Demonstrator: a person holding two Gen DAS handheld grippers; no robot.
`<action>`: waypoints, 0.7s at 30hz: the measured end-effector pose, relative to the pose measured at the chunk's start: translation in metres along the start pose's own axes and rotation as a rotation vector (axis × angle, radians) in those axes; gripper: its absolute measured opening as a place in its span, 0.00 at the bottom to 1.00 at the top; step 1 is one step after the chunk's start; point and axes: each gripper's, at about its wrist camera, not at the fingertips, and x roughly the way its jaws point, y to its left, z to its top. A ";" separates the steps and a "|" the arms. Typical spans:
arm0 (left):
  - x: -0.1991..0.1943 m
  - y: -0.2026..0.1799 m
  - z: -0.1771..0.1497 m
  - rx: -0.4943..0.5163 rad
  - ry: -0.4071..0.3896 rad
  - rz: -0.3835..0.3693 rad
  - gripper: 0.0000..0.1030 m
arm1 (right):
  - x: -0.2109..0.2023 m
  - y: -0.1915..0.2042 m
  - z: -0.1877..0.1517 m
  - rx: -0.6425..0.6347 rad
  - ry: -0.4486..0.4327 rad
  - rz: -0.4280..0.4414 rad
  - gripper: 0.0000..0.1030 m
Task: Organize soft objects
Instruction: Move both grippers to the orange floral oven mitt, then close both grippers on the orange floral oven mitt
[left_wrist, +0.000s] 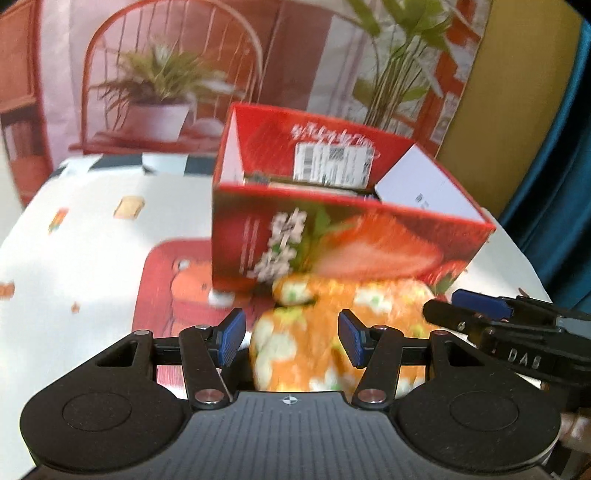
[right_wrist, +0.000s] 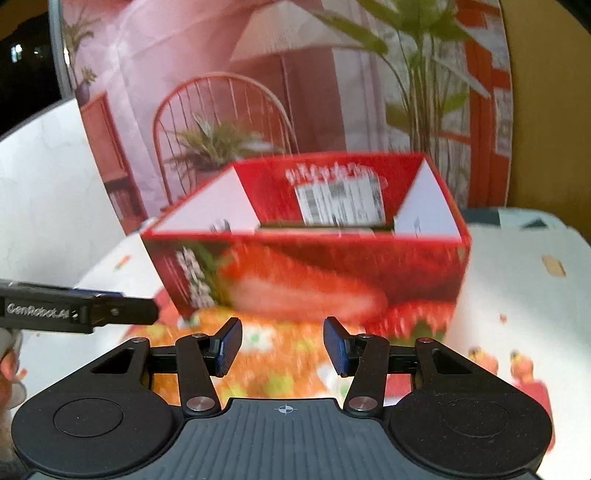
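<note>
Both wrist views close, facing red box

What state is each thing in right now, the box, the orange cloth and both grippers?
Box: open at the top, upright on the table, a white labelled item inside.
Orange cloth: bunched up on the table against the box front, not in the box.
Left gripper: open, over the cloth, nothing gripped.
Right gripper: open, over the cloth, nothing gripped.

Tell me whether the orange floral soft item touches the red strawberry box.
Cannot tell. In the left wrist view the orange floral soft item meets the red strawberry box at its base, but blur hides any gap.
</note>
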 end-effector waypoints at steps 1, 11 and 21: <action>0.001 0.002 -0.002 -0.013 0.007 -0.008 0.56 | 0.000 -0.003 -0.004 0.014 0.007 -0.004 0.45; 0.013 0.005 -0.018 -0.038 0.059 -0.023 0.56 | 0.005 -0.023 -0.017 0.101 0.049 -0.028 0.48; 0.027 0.012 -0.030 -0.070 0.088 -0.040 0.56 | 0.020 -0.037 -0.026 0.183 0.094 -0.009 0.54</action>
